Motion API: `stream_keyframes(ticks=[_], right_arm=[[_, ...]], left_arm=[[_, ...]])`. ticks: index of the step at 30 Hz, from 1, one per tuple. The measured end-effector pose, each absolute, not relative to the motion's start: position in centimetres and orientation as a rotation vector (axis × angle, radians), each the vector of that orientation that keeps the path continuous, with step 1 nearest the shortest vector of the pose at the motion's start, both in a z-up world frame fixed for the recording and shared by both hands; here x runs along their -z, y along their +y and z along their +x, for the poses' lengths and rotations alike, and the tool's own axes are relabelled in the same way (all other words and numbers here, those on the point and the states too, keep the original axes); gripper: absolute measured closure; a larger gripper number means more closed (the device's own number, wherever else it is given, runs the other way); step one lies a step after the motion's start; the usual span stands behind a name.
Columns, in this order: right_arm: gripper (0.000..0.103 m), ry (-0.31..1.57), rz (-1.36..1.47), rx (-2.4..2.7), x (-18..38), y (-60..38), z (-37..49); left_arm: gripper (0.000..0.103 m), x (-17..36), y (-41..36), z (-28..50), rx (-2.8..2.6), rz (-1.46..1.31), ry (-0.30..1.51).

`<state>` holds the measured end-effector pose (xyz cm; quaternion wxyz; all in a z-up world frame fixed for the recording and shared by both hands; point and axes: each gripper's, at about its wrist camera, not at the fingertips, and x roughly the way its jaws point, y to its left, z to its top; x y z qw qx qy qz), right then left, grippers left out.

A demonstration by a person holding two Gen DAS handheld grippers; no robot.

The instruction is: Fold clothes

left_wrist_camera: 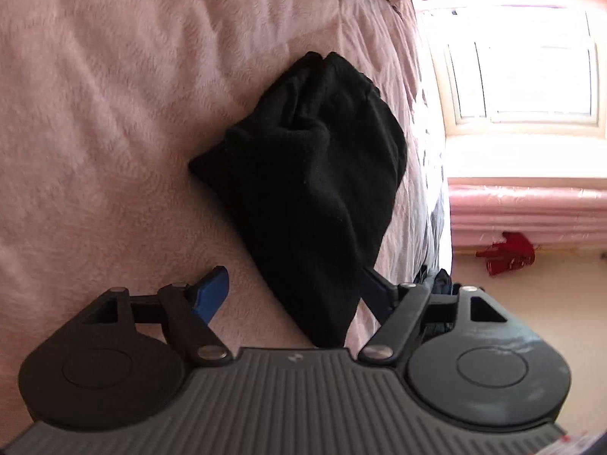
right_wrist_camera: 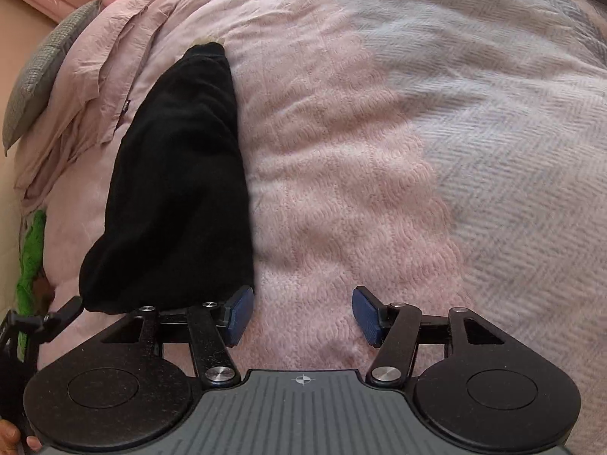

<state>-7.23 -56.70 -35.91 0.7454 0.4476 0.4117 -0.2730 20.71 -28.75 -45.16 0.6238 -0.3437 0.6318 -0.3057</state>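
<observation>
Black garment point(left_wrist_camera: 311, 174), bundled into a soft wedge, resting on pink bedspread point(left_wrist_camera: 106, 121) near the bed edge. Left gripper point(left_wrist_camera: 292, 295): fingers apart, cloth lying between them, pads apparently not pressing, though the right pad is partly hidden. Right gripper point(right_wrist_camera: 299, 313): fingers apart over bare spread, garment just beside the left pad. Risks: bundle slumping open once released; closing pads snagging the bedspread; slipping off the edge. No containers visible.
</observation>
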Motion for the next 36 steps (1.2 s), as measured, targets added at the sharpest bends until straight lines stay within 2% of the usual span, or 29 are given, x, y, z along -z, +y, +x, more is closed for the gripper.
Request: stream_keyframes(ticks=[1,3,5,6,7,9,11,21,24,28,30,34,36], right_arm=[[0.048,0.896,0.984,0.608,35.8,-56.9,-7.6],[0.048,0.881,0.983,0.632,35.3,-57.6,-8.2],[0.048,0.869,0.97,0.652,34.8,-58.2,-8.8],[0.048,0.865,0.964,0.661,34.6,-58.4,-9.2],[0.048,0.86,0.962,0.671,34.5,-58.7,-9.5],[0.048,0.85,0.97,0.688,34.3,-59.0,-10.3],[0.048,0.838,0.986,0.696,34.2,-59.2,-11.0],[0.048,0.929,0.881,0.527,33.1,-61.3,-9.3],[0.048,0.976,0.818,0.36,32.7,-62.3,-6.4],[0.048,1.012,0.679,0.097,32.5,-63.6,0.7],[0.046,1.006,0.648,-0.027,32.5,-64.6,5.4],[0.036,1.063,0.608,-0.278,33.9,-66.1,14.9],[0.035,1.116,0.605,-0.394,35.2,-66.1,18.6]], left_arm=[[0.024,45.8,-29.2,20.5,0.689,-0.825,1.429],[0.026,46.8,-30.5,20.4,0.652,-0.821,1.389],[0.046,47.1,-31.3,20.4,0.62,-0.807,1.349],[0.069,47.3,-31.7,20.7,0.61,-0.81,1.344],[0.081,47.5,-31.8,20.9,0.599,-0.82,1.353],[0.089,47.4,-31.8,21.4,0.586,-0.841,1.361],[0.092,46.1,-31.7,21.5,0.604,-0.799,1.354],[0.094,37.1,-23.1,28.1,0.646,-0.464,1.387],[0.094,35.9,-19.9,30.4,0.616,-0.374,1.368],[0.09,37.9,-18.0,32.0,0.59,-0.409,1.381],[0.086,39.2,-17.2,30.8,0.557,-0.421,1.344],[0.063,40.8,-15.3,27.6,0.517,-0.578,1.299],[0.058,41.2,-14.7,25.9,0.51,-0.663,1.281]])
